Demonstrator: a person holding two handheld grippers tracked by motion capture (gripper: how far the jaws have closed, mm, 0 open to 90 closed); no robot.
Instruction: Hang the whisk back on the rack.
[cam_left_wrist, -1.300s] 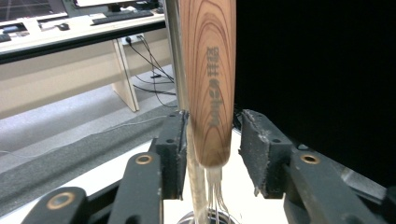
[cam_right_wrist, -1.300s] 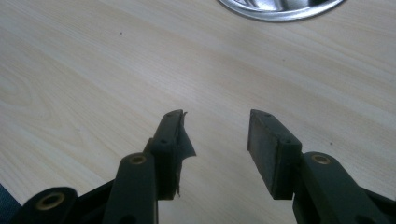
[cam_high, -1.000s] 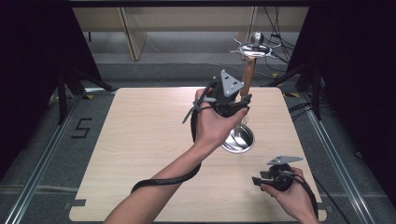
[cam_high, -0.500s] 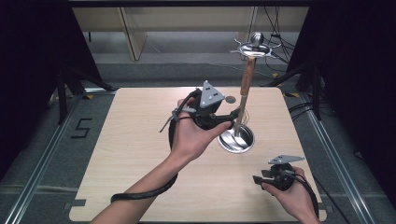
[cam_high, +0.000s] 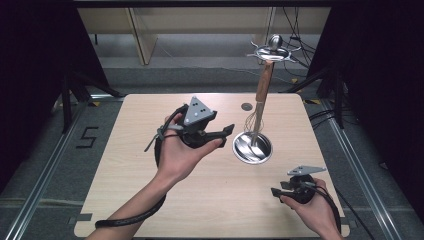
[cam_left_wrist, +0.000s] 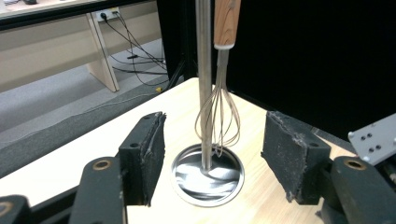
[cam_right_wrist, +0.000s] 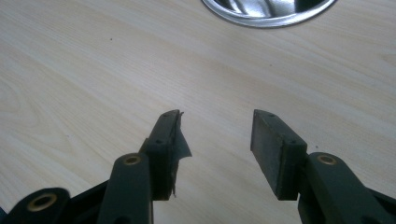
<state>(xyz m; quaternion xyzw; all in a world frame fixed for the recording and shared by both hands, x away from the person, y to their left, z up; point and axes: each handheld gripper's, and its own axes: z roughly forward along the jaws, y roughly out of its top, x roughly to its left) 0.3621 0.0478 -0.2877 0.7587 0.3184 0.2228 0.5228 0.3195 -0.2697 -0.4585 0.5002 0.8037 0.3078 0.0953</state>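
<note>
Wood-handled wire whisk (cam_high: 259, 106) hangs upright from the metal stand (cam_left_wrist: 203, 70), its steel loops just above the stand's round polished base (cam_high: 253, 148) on the pale wooden surface (cam_high: 125, 150). Left hand-held gripper (cam_high: 227, 135), jaws just opened wide, is empty beside it. Right hand-held gripper (cam_right_wrist: 215, 140) has also been spreading, empty.

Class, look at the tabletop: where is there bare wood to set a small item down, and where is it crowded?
Free: the left part of the table, from its left edge to the left gripper; also the far left corner. Crowded: the right half, where the stand's round steel base holds a pole with a hanging whisk, and the right gripper sits near the front right corner.
</note>
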